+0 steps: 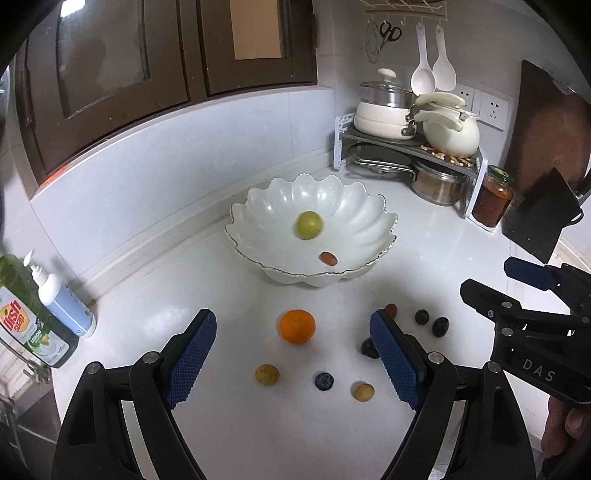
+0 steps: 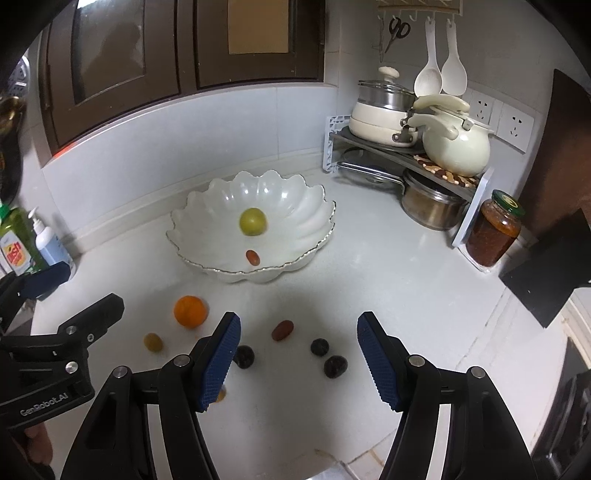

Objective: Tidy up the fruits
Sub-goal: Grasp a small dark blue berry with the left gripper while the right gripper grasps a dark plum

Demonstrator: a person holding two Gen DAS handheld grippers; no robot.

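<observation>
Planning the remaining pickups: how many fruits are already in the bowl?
2: a green fruit near the middle of the white bowl, and a small red one toward its front rim.

Both wrist views look forward and down from close above the desk (image 1: 207, 280), facing the corner wall. The left view sits further left. Both share the bowl (image 1: 258, 206) and the corner rack (image 2: 480, 192).

This is a home kitchen: a white stone-like countertop (image 1: 258, 424) meets a tiled corner where cream enamel pots (image 1: 384, 114) crowd a grey metal rack (image 1: 413, 147), white plastic spoons (image 1: 432, 70) and what look like black-handled scissors (image 1: 389, 32) hang above, and a green dish-soap bottle (image 1: 26, 314) stands at the left.
</observation>
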